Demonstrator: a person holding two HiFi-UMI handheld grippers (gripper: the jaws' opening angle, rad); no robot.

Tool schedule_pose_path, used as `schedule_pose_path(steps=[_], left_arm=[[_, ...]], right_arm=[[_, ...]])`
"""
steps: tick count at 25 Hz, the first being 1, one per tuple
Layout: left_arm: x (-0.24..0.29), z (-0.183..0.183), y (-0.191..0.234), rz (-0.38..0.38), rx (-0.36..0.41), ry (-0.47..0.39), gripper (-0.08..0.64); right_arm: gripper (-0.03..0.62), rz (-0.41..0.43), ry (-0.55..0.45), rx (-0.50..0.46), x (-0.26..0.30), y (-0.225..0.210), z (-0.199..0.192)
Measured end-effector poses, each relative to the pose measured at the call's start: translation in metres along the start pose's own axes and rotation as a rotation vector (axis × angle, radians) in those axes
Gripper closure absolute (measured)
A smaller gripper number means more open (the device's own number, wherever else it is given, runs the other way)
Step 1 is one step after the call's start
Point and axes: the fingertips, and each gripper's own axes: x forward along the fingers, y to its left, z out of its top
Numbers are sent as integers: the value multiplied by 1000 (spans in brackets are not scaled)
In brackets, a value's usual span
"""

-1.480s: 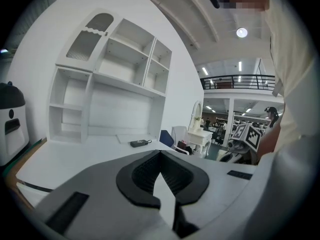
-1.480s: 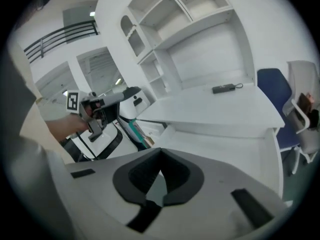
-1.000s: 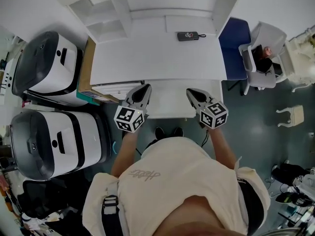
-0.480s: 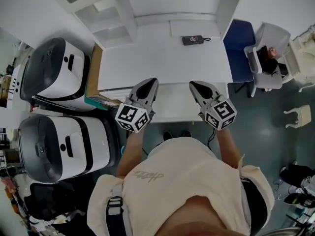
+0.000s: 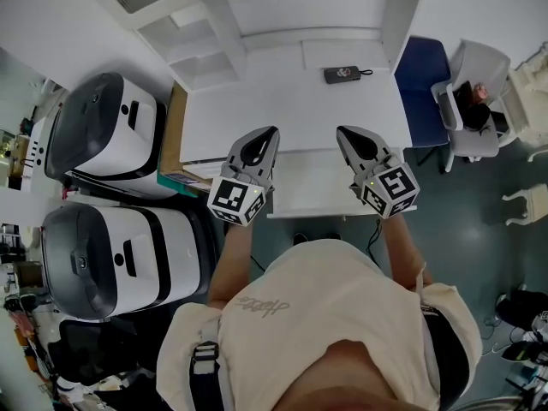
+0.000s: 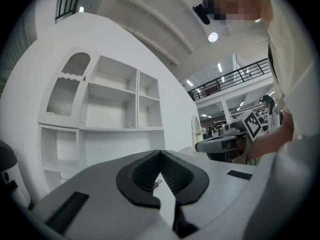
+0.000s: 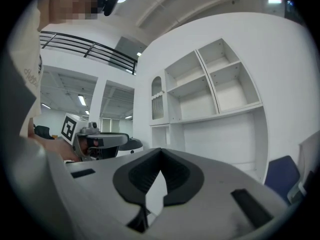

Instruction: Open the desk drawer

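white table [image 5: 282, 101] against the wall, white shelves [image 5: 214, 32] at its back. two white-black machines [image 5: 103, 131] on the floor left of the table. person in a cream shirt [image 5: 334, 324] stands at the table's front edge. blue chair [image 5: 424, 75] to the table's right. drawer [image 5: 317, 187] juts out from under the table's front edge toward the person and lies between the two grippers in the head view. left gripper [image 5: 271, 132] by the drawer's left corner, fingers clenched tip to tip, nothing between them. right gripper [image 5: 342, 132] over the drawer's right part, fingers likewise clenched and empty. both point level at the shelves. small black device [image 5: 342, 74] lies far back on the table.
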Motion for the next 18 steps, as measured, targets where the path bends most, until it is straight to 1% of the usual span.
schedule_pose_path(steps=[7, 14, 18], left_arm=[[1, 2, -1, 3, 15, -6, 558], [-7, -13, -7, 4, -20, 22, 558], [-12, -18, -12, 5, -25, 30, 558]], right_arm=[[598, -18, -20, -5, -4, -4, 6], [600, -8, -10, 18, -10, 0, -1], [600, -3, -4, 21, -14, 4, -6]])
